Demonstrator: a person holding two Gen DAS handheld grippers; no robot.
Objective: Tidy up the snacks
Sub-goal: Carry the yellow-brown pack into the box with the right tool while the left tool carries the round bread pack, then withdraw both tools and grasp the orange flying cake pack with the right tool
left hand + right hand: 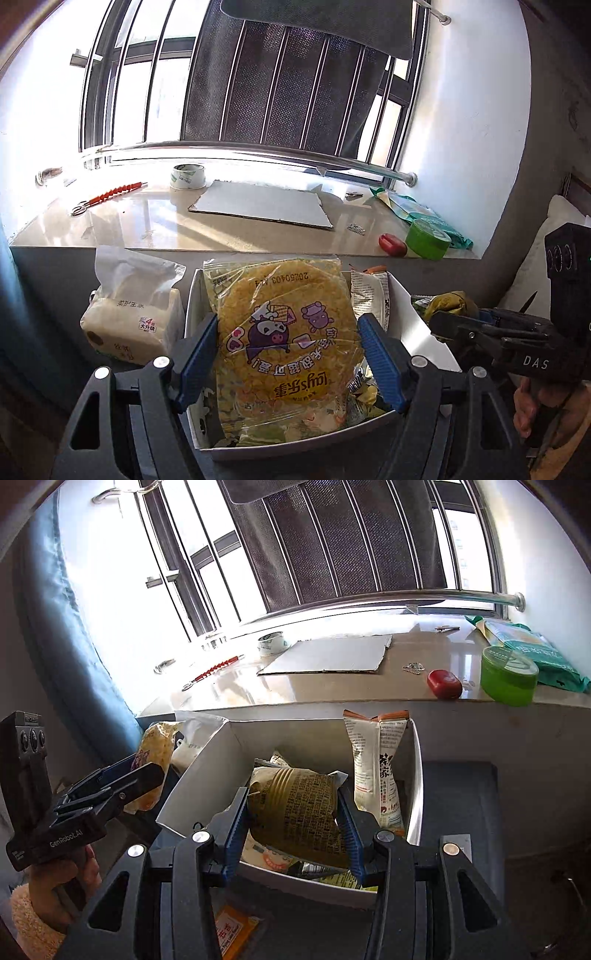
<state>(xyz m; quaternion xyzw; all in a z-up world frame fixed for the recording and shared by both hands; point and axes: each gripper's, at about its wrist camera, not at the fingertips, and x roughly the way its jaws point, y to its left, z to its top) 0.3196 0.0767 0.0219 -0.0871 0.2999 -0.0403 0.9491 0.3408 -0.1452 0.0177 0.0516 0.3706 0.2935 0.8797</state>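
Observation:
My left gripper (288,350) is shut on a clear Lay's bag of yellow chips (284,332) and holds it over the white box (410,314). My right gripper (293,830) is shut on an olive-brown snack packet (295,812) above the same white box (207,771). A white and orange snack bag (376,764) stands upright in the box's far right corner. Other wrappers lie at the box bottom. The left gripper with its chips bag (153,749) shows at the left of the right wrist view. The right gripper (443,325) shows at the right of the left wrist view.
A tissue pack (133,325) stands left of the box. The window ledge (110,229) behind holds cardboard (262,203), a tape roll (187,176), a green tub (509,675), a red case (444,684) and green bags (535,653). An orange packet (232,934) lies below the box.

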